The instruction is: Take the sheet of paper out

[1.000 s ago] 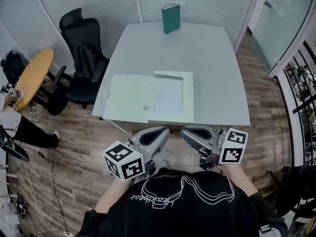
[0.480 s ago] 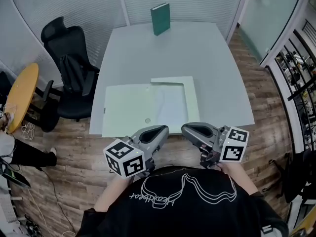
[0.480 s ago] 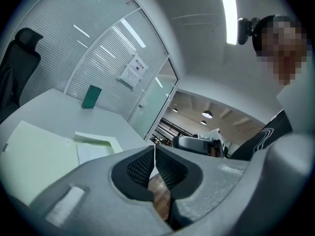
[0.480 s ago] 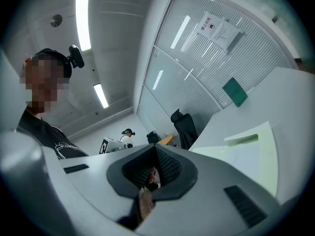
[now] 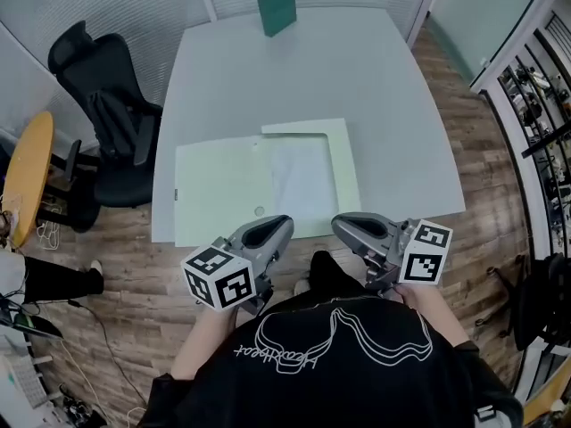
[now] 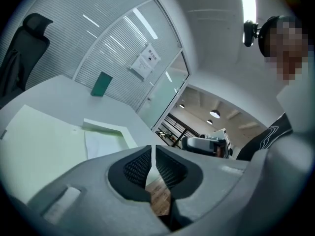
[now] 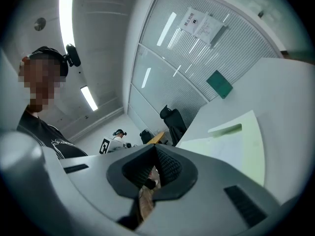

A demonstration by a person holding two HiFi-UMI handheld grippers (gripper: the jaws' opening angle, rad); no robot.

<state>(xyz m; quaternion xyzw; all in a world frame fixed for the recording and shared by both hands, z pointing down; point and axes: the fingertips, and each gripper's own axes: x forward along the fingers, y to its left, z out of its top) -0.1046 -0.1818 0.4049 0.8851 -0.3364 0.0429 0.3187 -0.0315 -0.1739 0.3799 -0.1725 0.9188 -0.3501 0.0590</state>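
A: Nearest first. Grippers?
B: Left gripper (image 6: 153, 154): pads pressed together, nothing between. Right gripper (image 7: 155, 156): same, tips meet, empty. Only the gripper views show that; the head view just shows both side by side in front of the person's black printed T-shirt (image 5: 330, 364), tips at the table's near edge.
A: The paper?
B: The white sheet of paper (image 5: 302, 178) lies flat in the right half of the open pale green card folder (image 5: 219, 190), with the folder's border showing along its far and right sides. The folder sits at the near edge of the light grey rectangular table (image 5: 357, 78). No pad is on the sheet.
A: Anything one view has alone?
B: The head view gives the whole folder outline and the marker cubes. The left gripper view shows the right gripper beyond its own jaws. Both gripper views catch a white printed notice (image 6: 146, 63) on the glass wall, which the head view misses. The right gripper view has a small person (image 7: 118, 133) far back, past the black office chair (image 5: 103, 105).
A: Far end?
B: A dark green book (image 5: 276, 4) stands upright at the table's far edge, well apart from the folder.
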